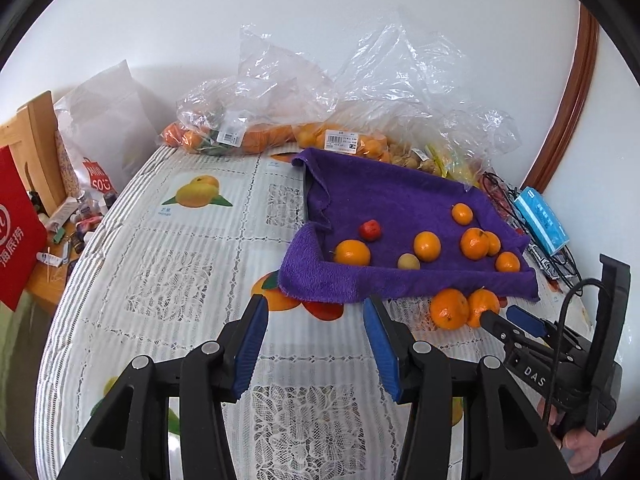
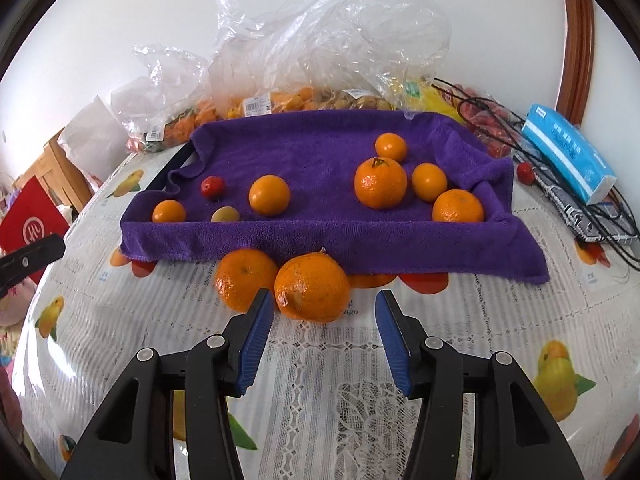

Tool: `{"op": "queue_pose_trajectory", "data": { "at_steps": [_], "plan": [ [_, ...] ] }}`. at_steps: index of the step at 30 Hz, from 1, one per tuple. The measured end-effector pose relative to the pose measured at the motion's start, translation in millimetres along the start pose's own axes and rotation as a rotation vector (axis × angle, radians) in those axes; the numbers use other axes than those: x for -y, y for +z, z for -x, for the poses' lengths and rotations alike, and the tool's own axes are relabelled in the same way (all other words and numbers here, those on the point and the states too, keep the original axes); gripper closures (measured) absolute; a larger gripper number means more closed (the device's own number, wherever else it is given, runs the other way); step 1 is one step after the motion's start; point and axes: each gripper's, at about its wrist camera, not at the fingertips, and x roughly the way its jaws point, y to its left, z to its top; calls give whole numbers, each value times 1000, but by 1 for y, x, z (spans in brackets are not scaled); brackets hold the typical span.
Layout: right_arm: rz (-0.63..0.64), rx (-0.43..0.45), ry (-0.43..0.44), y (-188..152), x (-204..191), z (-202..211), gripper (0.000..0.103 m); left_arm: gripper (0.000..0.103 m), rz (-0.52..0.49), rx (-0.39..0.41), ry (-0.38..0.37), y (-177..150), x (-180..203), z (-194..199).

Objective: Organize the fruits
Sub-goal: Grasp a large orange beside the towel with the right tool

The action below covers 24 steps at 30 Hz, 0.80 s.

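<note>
Your left tongs [image 1: 316,312] hang over the bench [image 1: 160,280], on the left of the fruit. They stand partly open and hold nothing. Only the lace cloth shows between the blue pads. They point down at the near left corner of the purple towel [image 1: 392,200], so I think they are just waiting their turn.

The towel is spread over a tray, it seems, and its edges stand up like little walls. That keeps round fruit from rolling off. Inside, from left to right in the right tongs' view, you have a small orange [image 2: 169,211], a red fruit [image 2: 212,187], a pale yellow fruit [image 2: 225,215], and more oranges bunched on the right.

Two big oranges are still outside, on the bench, touching the towel's front edge. The left orange [image 2: 240,278] sits just beside the right orange [image 2: 312,286].

Your right tongs [image 2: 324,304] are partly open too, and empty. The right orange sits just ahead of the tips, not yet between the pads. I think you mean to grab it next and lift it over the towel's front wall.
</note>
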Motion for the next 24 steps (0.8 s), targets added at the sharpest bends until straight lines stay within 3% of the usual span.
{"op": "queue_pose_trajectory", "data": {
  "at_steps": [14, 17, 24],
  "plan": [
    [-18, -15, 47, 15, 8, -24, 51, 56, -26, -40, -35, 2, 23, -31],
    [-3, -24, 79, 17, 8, -24, 60, 56, -33, -51, -43, 1, 30, -37],
    [55, -8, 29, 8, 16, -5, 61, 56, -59, -63, -44, -5, 40, -43]
  ]
}}
